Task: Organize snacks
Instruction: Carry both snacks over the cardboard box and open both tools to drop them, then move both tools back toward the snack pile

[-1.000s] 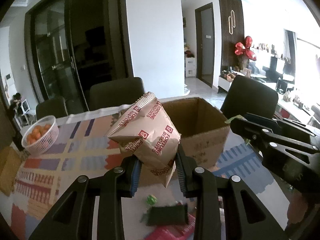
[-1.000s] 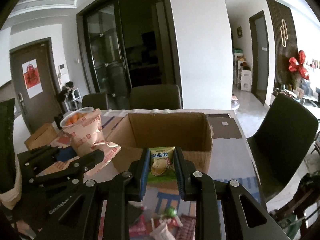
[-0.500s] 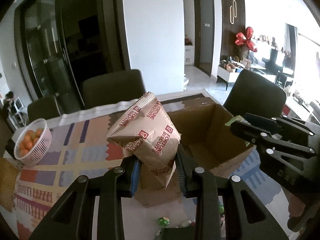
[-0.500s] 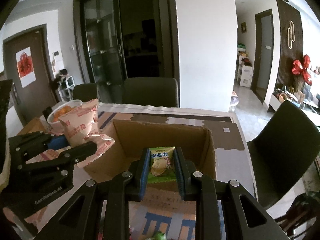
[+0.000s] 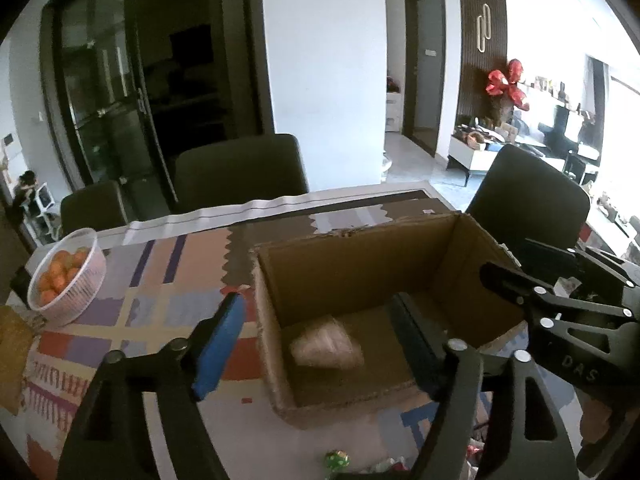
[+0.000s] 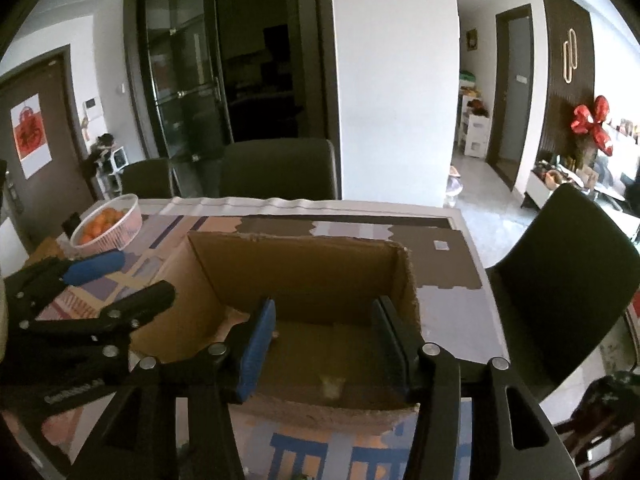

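Both wrist views over cardboard box (image 5: 360,272)

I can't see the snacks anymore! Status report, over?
Left gripper and right gripper open, jaws just opened, nothing between them. Biscuit bag blurred inside the cardboard box; small packet blurred there too. Nothing blocking, over.

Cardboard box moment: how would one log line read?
left gripper: just opened, empty | right gripper: just opened, empty | cardboard box: biscuit bag inside
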`<state>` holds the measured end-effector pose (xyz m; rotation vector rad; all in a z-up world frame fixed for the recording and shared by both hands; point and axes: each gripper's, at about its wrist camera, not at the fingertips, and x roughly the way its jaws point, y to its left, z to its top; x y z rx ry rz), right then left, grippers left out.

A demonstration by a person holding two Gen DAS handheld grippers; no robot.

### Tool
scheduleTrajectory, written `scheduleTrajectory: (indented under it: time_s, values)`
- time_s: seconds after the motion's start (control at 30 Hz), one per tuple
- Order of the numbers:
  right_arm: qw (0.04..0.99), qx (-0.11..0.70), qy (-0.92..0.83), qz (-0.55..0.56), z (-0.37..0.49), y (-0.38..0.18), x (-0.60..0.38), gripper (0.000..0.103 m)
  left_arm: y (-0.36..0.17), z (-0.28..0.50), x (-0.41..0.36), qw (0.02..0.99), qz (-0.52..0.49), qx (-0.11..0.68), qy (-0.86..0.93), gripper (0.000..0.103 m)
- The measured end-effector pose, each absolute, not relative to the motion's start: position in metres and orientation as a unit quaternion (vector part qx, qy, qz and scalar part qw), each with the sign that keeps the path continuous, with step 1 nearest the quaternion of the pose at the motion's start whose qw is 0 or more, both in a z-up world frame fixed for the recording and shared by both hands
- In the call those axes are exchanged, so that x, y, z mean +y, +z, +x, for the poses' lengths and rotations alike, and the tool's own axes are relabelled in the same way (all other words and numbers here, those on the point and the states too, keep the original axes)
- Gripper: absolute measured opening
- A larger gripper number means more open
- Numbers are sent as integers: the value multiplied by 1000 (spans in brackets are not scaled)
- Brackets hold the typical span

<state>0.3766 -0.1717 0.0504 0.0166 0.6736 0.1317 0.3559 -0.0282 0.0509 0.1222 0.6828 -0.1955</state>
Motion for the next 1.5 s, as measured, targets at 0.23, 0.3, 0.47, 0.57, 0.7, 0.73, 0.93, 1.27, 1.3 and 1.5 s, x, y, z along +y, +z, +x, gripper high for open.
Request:
scheduleTrajectory:
  time_s: [0.23,0.3,0.47,0.57,0.7,0.73,0.93,1.27,1.3,1.5]
  values:
    - [948,310,69,2,339,61,-166,66,63,319,-21,943,59,319,-77,88]
    - [949,307,72,4,327,63,-166,68,66,307,-18,944,54,316,-75,90]
    - [954,293,66,-3,297,69,-165,70,71,274,-13,948,44,307,-73,93]
    - [956,285,62,-7,281,71,-165,71,75,257,-11,951,45,298,-65,95]
    - [959,275,64,-16,260,73,-164,71,76,236,-10,953,54,291,-61,96]
    - [959,274,65,-17,257,73,-163,71,76,230,-10,954,55,290,-61,97]
    - [962,266,56,-19,229,67,-169,71,68,204,-11,952,60,295,-54,99]
    - [953,300,48,-13,201,40,-177,71,42,179,-17,940,66,332,-49,99]
    - [951,306,48,-12,200,36,-178,71,37,176,-17,937,63,341,-51,99]
    - [939,341,44,-3,191,12,-184,71,11,169,-17,922,56,380,-50,99]
